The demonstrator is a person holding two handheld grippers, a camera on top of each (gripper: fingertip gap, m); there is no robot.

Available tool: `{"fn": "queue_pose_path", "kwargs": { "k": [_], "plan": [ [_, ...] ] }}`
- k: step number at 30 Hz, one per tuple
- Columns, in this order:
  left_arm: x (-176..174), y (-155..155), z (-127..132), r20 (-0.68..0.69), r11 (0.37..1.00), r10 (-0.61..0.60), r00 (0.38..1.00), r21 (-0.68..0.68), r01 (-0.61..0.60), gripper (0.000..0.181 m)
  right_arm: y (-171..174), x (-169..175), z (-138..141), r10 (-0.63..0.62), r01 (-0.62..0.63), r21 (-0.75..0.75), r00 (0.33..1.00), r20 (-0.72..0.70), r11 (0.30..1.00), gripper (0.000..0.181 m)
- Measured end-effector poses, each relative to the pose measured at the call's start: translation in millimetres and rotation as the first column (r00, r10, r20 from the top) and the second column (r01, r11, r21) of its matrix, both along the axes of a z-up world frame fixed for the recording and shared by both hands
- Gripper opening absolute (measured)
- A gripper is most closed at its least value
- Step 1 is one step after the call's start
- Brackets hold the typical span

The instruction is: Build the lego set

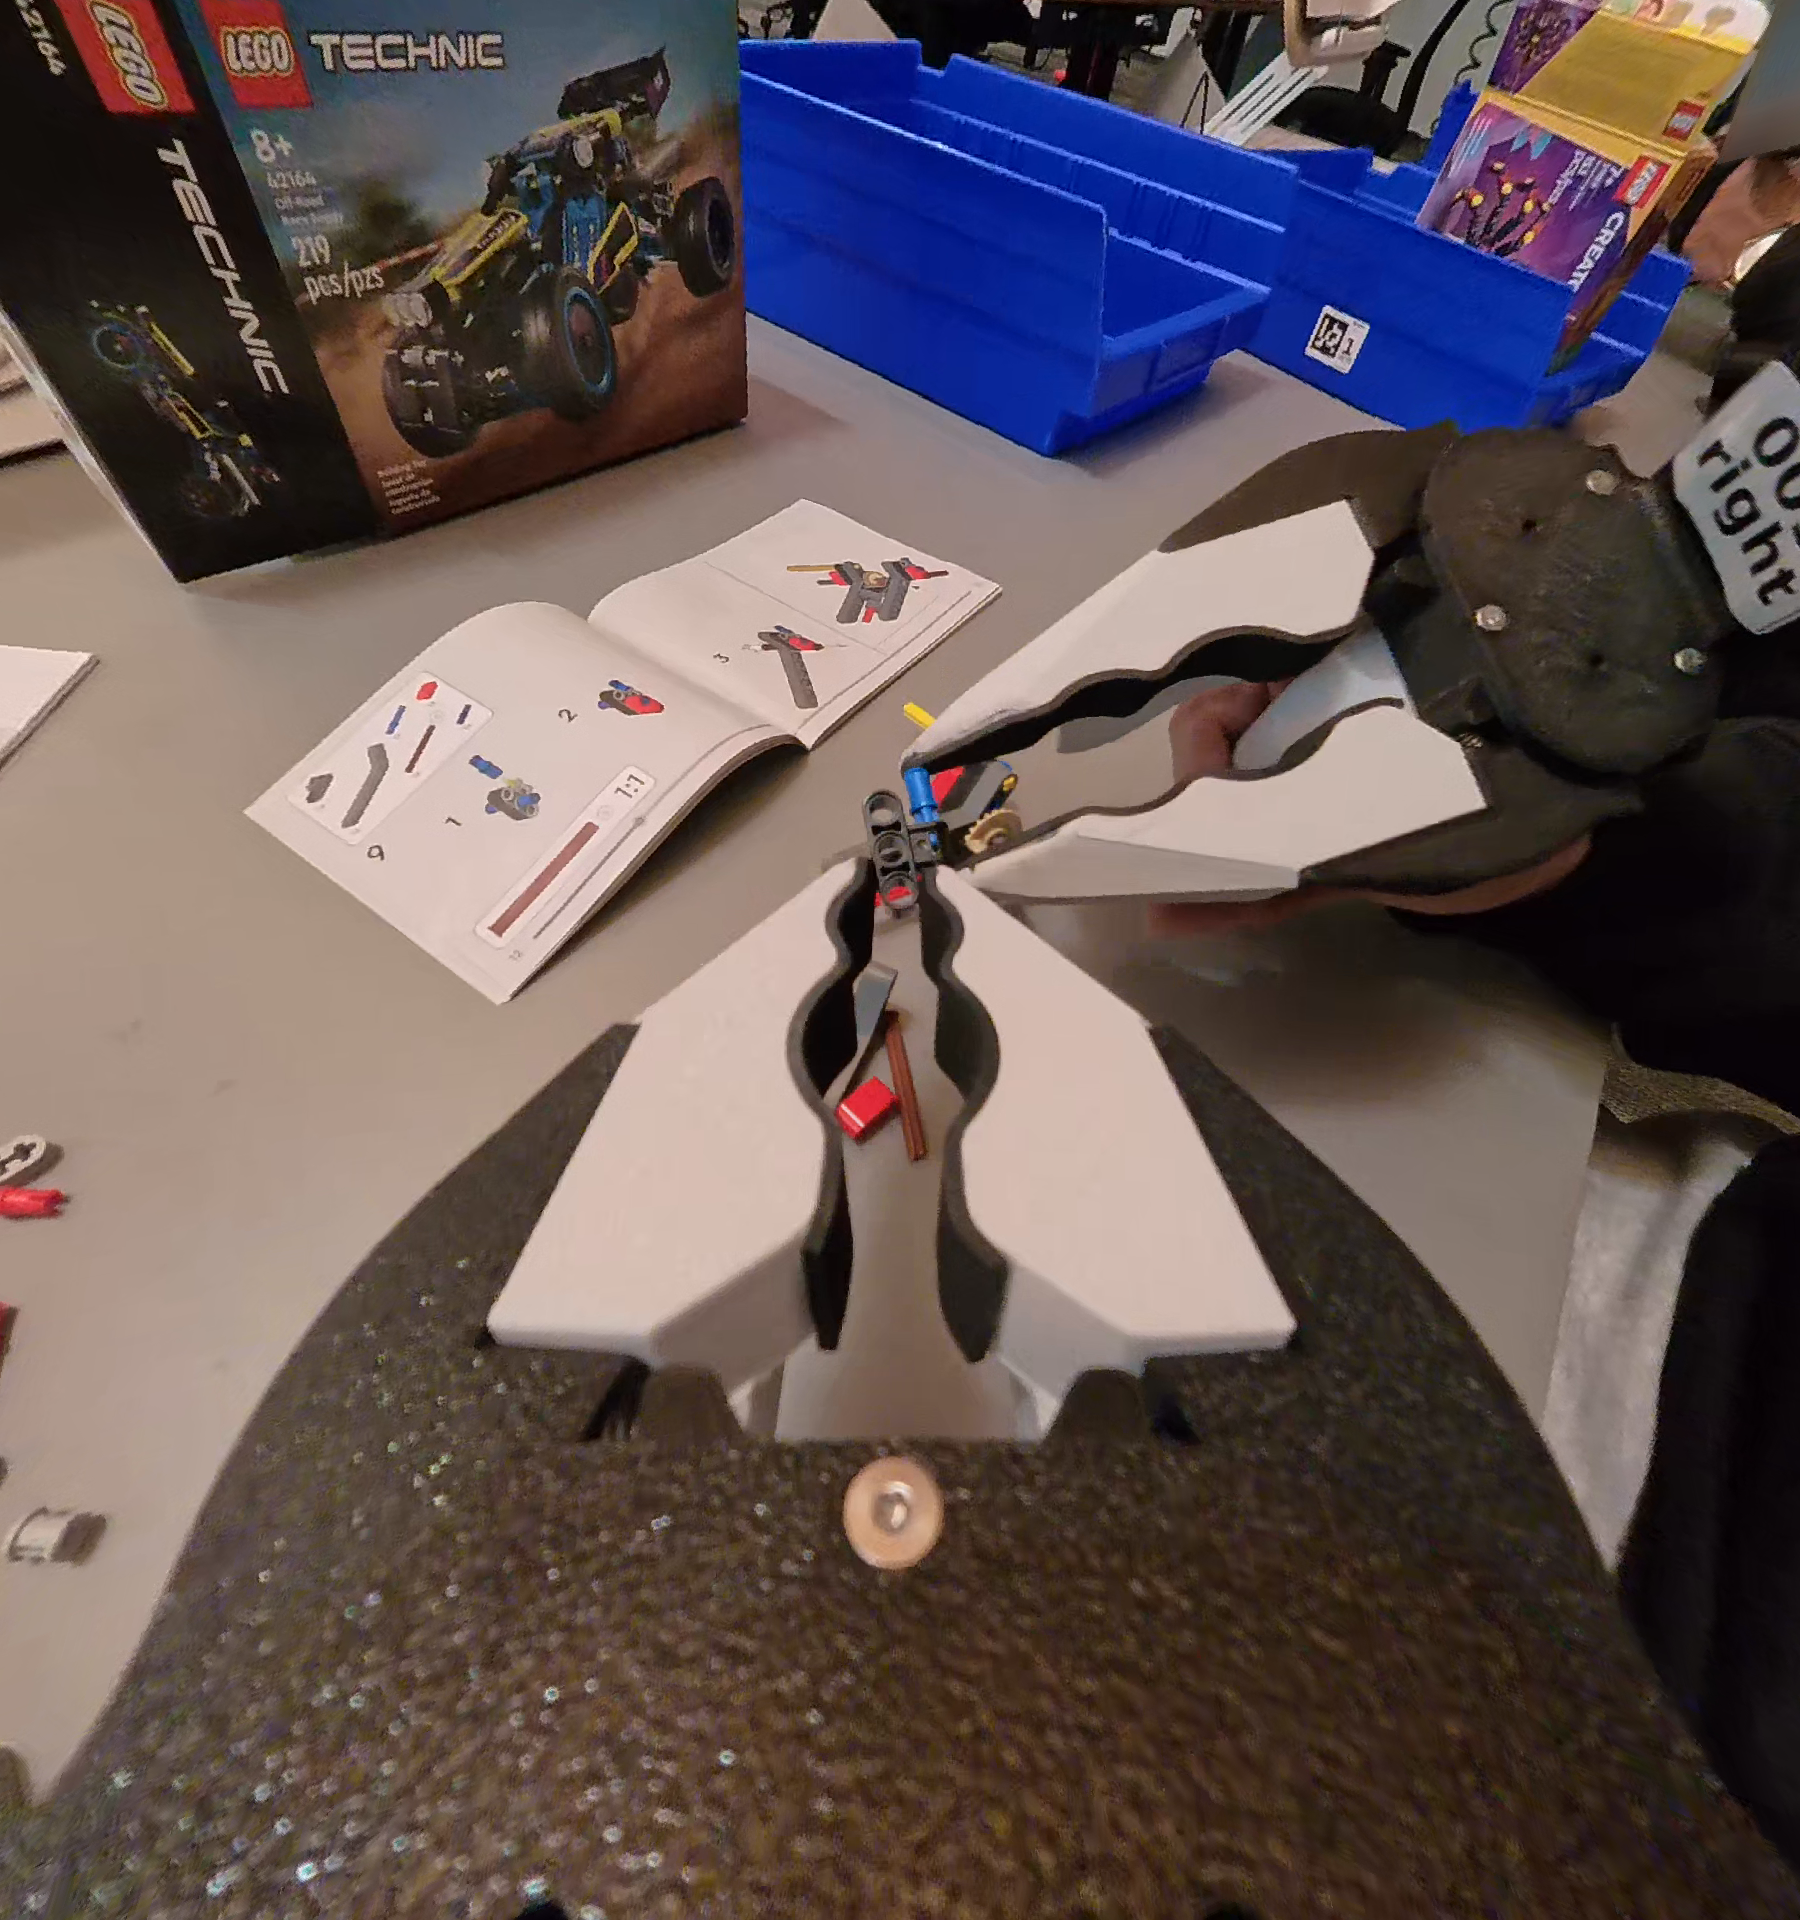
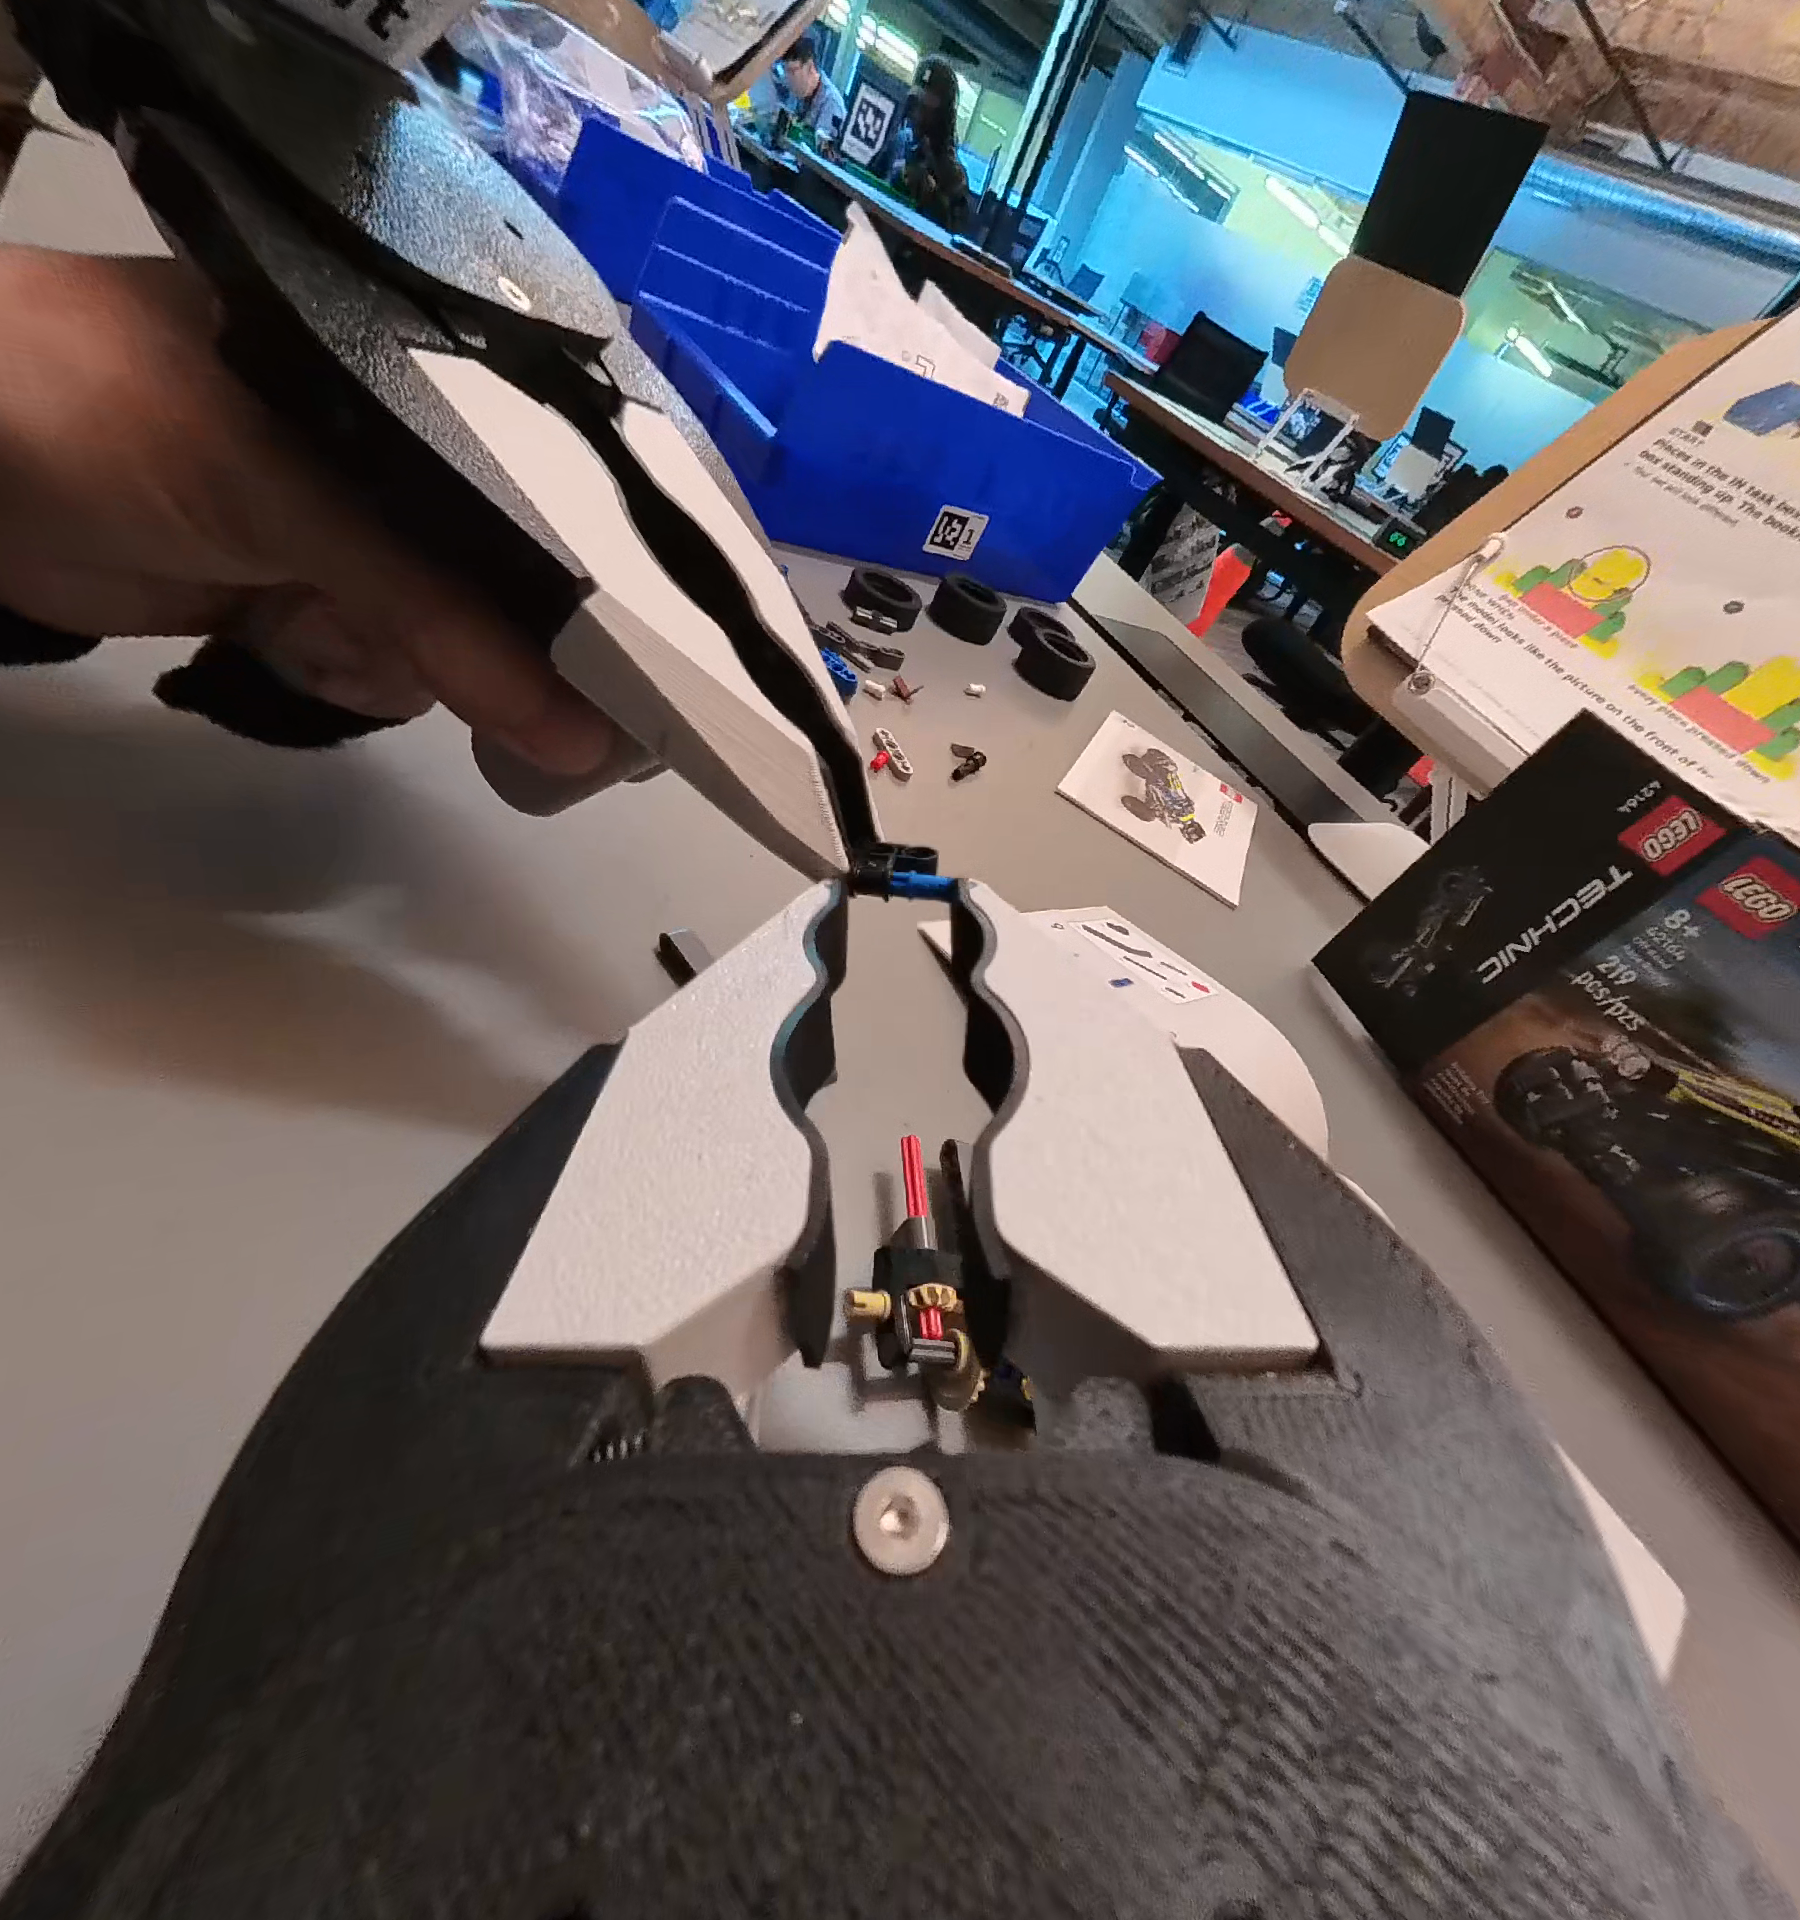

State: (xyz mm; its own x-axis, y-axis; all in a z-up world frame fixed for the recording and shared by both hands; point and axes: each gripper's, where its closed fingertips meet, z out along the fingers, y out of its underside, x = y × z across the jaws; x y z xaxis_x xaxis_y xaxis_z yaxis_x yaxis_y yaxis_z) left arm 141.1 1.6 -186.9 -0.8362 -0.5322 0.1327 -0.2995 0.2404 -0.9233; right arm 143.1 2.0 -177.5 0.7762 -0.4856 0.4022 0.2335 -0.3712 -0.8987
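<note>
The small black connector with a blue pin sits just above the grey table, exactly where the tips of the two grippers meet. The left gripper comes from below, its jaws almost pressed together and pinching the lower end of the black connector. The right gripper comes in from the right side, lying nearly level, with a hand wrapped under its fingers. Its jaws are narrow at the tip and grip the blue pin together with a red and black sub-assembly; how firmly they grip it, I cannot tell, as the view there is crowded. Beyond the left jaws the open instruction booklet lies flat, and further away stand the set's box and blue bins. Left of the jaws, loose pieces lie on the table.
</note>
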Motion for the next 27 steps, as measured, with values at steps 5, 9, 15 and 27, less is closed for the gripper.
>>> {"fn": "queue_pose_path", "kwargs": {
  "k": [5, 9, 15, 27],
  "plan": [
    [-0.4, -0.6, 0.2, -0.023, 1.000, 0.004, 1.000, -0.016, -0.005, 0.006, -0.6, -0.6, -0.1, 0.003, -0.003, -0.017, 1.000, 0.013, 1.000, 0.017],
    [-0.7, -0.7, 1.9, -0.029, 1.000, 0.013, 1.000, -0.022, -0.014, 0.006, -0.5, -1.0, 1.4, -0.002, 0.002, -0.017, 1.000, 0.016, 1.000, 0.017],
    [-0.6, -1.5, 5.1, -0.028, 0.998, 0.035, 0.999, -0.042, -0.036, 0.006, -1.1, -1.4, 3.5, -0.006, 0.006, -0.005, 1.000, 0.009, 1.000, 0.016],
    [1.3, -1.4, -0.5, -0.028, 0.999, 0.045, 0.999, -0.027, -0.045, 0.006, -0.4, -0.3, -3.0, -0.003, 0.003, -0.038, 1.000, 0.001, 0.999, 0.014]
  ]
}}
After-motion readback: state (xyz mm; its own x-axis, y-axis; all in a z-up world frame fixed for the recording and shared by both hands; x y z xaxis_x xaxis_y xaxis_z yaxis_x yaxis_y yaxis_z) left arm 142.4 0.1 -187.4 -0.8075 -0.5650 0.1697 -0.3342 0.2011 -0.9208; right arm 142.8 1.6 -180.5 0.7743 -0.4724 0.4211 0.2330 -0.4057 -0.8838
